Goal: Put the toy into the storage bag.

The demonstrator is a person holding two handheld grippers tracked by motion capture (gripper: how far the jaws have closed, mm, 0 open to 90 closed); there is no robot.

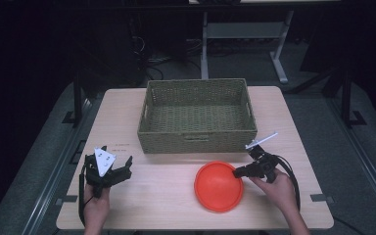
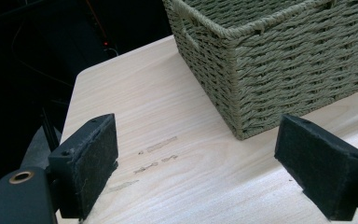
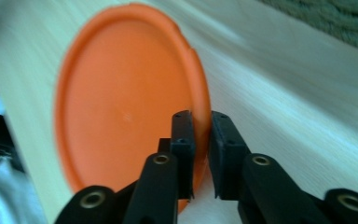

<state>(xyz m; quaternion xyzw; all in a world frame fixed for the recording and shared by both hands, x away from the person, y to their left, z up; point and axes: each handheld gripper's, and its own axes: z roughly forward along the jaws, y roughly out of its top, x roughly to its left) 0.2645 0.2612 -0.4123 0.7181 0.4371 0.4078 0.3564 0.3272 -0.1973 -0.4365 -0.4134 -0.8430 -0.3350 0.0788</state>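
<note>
- The orange plate lay on the wooden table, toward the near right part of the top, just in front of the woven basket and apart from it.
- In the right gripper view the plate looked tipped, its rim caught between the two black jaws.
- The right gripper was closed narrowly on the plate's right edge, one jaw over the rim and the other outside it; the right gripper view showed only a thin slot between the pads, with the rim in it.
- The person's right hand held that gripper from the near right, a black cable looping behind it.
- The left gripper sat at the near left of the table, well apart from the plate, with a grey three-cornered plate on top.
- Its jaws stood wide apart with nothing between them; the left gripper view showed bare table and a near corner of the basket between the pads.
- The left hand gripped it from below.
- The basket stood in the middle of the table, toward the far edge, and nothing could be seen in it.
</note>
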